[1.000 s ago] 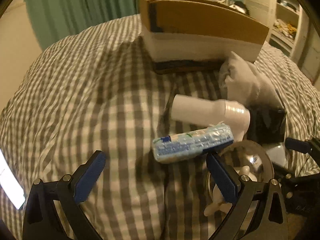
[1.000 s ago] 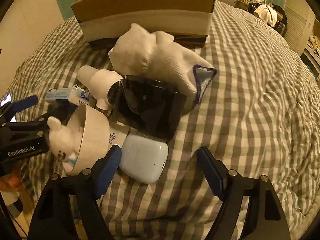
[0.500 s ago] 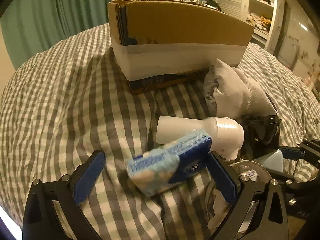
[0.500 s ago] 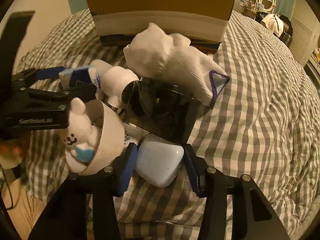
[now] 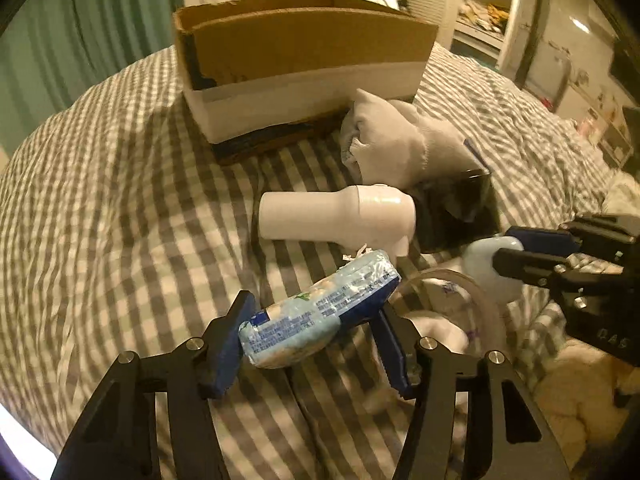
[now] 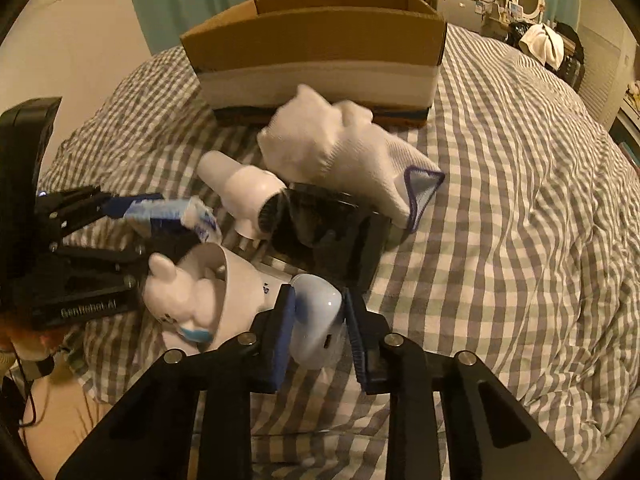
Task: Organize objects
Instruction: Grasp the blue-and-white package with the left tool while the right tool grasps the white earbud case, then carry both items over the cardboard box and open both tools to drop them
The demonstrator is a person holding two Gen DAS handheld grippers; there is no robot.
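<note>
Already both loads ride just above the checked bed [image 5: 100, 208]: your left tongs [image 5: 316, 332] pinch the soft, crinkly tissue pack [image 5: 320, 312] endwise; right tongs [image 6: 318, 320] clamp the slick, rigid earbud case [image 6: 316, 320]. Grip mid-body.

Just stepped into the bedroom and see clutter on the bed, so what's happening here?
A person is tidying with two handheld tongs. The left tongs are clamped on a blue tissue pack, raised off the checked bedspread. The right tongs grip a pale blue earbud case. An open cardboard box sits behind; the white hair dryer, sock and bunny cup lie untouched.
</note>
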